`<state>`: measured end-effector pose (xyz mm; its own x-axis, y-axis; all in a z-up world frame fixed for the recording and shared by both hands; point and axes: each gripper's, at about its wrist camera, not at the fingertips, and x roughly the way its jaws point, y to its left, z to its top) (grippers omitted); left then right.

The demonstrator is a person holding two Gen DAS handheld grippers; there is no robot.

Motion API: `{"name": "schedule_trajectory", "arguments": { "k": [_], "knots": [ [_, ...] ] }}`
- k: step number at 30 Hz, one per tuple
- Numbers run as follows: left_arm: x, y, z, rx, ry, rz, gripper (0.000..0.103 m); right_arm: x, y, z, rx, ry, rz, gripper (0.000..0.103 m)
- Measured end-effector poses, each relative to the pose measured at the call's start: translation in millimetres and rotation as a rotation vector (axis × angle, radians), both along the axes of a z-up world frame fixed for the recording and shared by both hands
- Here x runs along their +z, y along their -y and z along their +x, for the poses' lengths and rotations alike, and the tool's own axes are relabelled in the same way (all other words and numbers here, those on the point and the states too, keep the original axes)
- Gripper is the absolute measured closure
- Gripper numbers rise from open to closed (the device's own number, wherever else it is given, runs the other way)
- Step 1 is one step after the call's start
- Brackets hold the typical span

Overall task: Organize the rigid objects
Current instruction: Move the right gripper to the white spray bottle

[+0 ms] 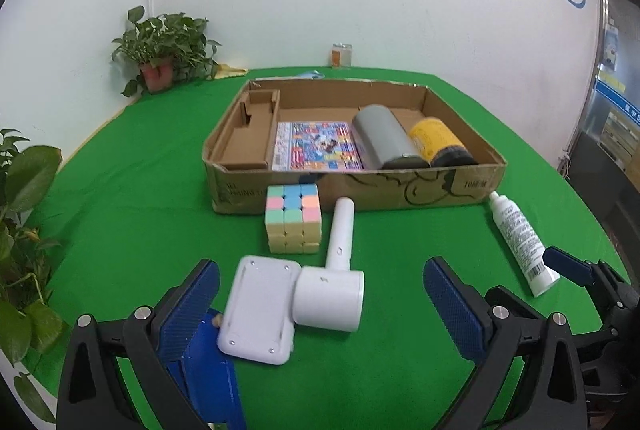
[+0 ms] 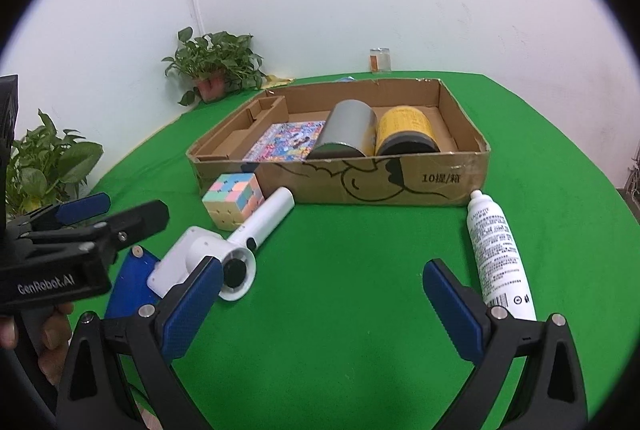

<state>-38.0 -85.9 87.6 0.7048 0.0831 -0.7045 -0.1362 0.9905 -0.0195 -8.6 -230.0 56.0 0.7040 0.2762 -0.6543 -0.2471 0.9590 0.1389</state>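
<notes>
- Hair dryer (image 1: 334, 280), left wrist view: lies near the bench (image 1: 120, 189) front edge, before the cardboard box (image 1: 352, 185); left tool (image 1: 320, 302) released, straddling it.
- Right wrist view: right tool (image 2: 322, 304) released, beside spray bottle (image 2: 498, 254). Judged rigid, smooth, moderately light; grip the handle.

Bare cloth between hair dryer (image 2: 240, 250) and spray bottle (image 2: 500, 254) leads to the box (image 2: 380, 181).

A shallow cardboard box (image 1: 400, 189) holds a colourful booklet (image 1: 316, 145) lying flat, a grey can (image 1: 384, 137) and a yellow can (image 1: 438, 139) on their sides. In front lie a pastel cube (image 1: 292, 218), white hairdryer (image 1: 332, 286), white flat device (image 1: 260, 310) and white bottle (image 1: 520, 238).
</notes>
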Motion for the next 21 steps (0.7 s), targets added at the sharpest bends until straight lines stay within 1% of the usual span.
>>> {"name": "schedule_trajectory", "arguments": {
  "k": [3, 5, 8, 17, 21],
  "knots": [
    [-13, 2, 5, -0.007, -0.02, -0.02, 0.001, -5, 1, -1, -0.014, -0.007, -0.027, 0.003],
    [-18, 2, 8, -0.009, -0.03, -0.016, 0.001, -7, 2, -1, -0.025, -0.004, -0.048, 0.003],
    [-23, 1, 12, -0.013, -0.036, -0.02, 0.001, -8, 4, 1, -0.034, -0.003, -0.044, 0.003],
    [-30, -7, 20, -0.02, -0.038, -0.046, 0.001, -16, 10, 10, -0.045, -0.024, -0.041, 0.003],
    [-33, -7, 25, -0.035, -0.049, -0.067, 0.001, -14, 20, 11, -0.059, -0.015, -0.051, 0.003]
  ]
}}
